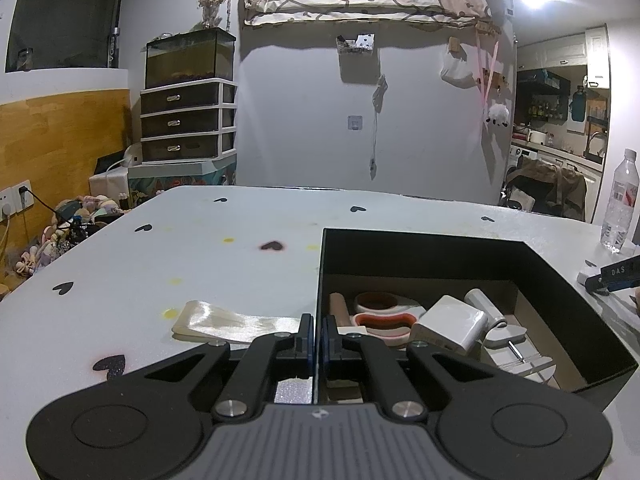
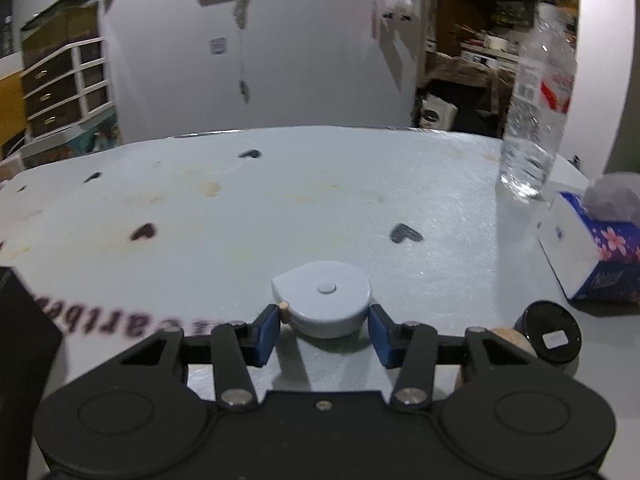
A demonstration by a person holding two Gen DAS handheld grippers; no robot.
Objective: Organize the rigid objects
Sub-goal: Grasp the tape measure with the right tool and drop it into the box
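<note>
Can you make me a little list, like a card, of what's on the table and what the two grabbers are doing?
Table: pale top with black heart stickers
Box: black box holding a white charger and other bits
Left gripper: shut on the box's left wall
Right gripper: around a round grey tape measure; its right pad touches the tape measure, the left pad seems just short of the case
Nearby: water bottle, tissue box, black round lid
Ribbon: shiny cream strip beside the box
</note>
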